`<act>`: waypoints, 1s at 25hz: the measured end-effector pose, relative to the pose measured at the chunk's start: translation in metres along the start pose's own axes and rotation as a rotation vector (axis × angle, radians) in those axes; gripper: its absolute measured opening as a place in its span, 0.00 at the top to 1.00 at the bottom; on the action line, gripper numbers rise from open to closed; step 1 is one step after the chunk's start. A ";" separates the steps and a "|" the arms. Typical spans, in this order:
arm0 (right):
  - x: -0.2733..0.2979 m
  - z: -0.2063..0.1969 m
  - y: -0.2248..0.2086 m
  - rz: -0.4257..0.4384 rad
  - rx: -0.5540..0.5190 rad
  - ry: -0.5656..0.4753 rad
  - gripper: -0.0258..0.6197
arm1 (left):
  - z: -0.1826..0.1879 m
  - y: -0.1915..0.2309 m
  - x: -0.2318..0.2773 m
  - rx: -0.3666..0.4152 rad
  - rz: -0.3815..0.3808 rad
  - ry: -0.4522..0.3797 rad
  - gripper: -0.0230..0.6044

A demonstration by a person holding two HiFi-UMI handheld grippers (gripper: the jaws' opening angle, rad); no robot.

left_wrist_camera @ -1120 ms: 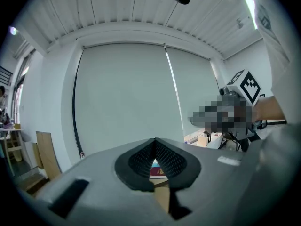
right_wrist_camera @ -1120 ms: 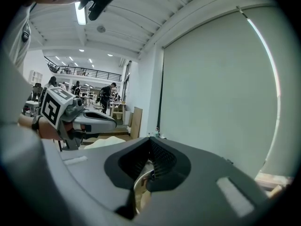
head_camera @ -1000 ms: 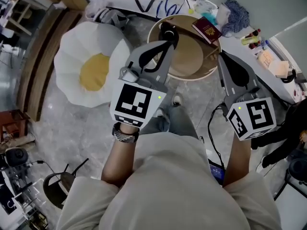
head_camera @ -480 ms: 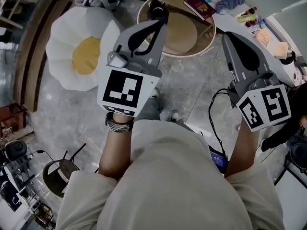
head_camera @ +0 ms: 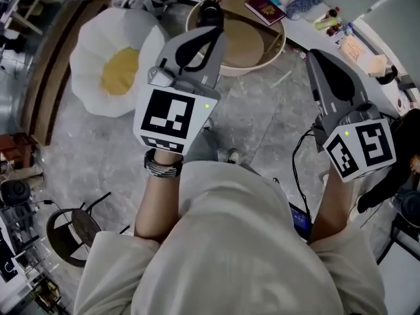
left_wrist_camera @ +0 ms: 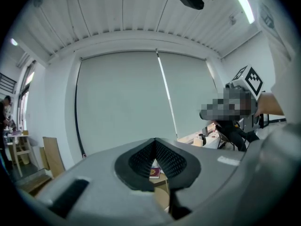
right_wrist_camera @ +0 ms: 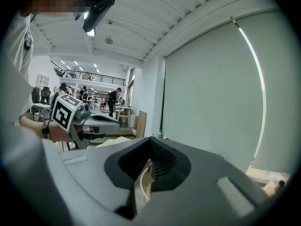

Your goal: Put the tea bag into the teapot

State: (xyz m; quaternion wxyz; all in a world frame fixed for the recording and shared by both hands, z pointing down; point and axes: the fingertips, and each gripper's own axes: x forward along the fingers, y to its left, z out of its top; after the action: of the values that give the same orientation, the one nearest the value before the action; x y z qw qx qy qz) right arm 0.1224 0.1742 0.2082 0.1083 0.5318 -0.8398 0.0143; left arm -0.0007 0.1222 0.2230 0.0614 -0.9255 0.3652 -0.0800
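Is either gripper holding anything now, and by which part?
Nothing is held. The left gripper and the right gripper both have their jaws together, with nothing between them.

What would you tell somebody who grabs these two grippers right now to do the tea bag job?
Left gripper: shut, empty, held in the air.
Right gripper: shut, empty, in the air too.
Round table lies ahead. A dark thing at its edge may be the teapot, but I cannot tell. No tea bag in view.
Done: nothing.
Left: find the tea bag, pick it up, drop it in the teapot.
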 end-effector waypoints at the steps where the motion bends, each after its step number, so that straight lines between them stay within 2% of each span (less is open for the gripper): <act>1: -0.010 0.000 0.006 0.008 0.008 -0.011 0.95 | 0.004 -0.008 -0.008 0.009 0.008 -0.004 0.95; 6: -0.047 -0.005 0.036 0.041 0.029 -0.036 0.95 | 0.015 -0.043 -0.047 0.029 0.041 -0.005 0.95; 11: -0.060 -0.008 0.056 0.083 0.067 -0.041 0.95 | 0.023 -0.063 -0.074 0.038 0.066 -0.007 0.95; 16: -0.061 0.005 0.080 0.102 0.039 -0.050 0.95 | 0.028 -0.060 -0.100 0.063 0.100 0.004 0.95; 25: -0.062 0.006 0.097 0.113 0.023 -0.032 0.95 | 0.023 -0.059 -0.111 0.028 0.116 0.012 0.95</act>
State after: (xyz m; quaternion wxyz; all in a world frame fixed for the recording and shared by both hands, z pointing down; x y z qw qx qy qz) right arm 0.0600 0.2703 0.1985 0.0876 0.4849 -0.8699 0.0218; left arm -0.0370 0.2429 0.1991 0.0765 -0.9013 0.4174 -0.0868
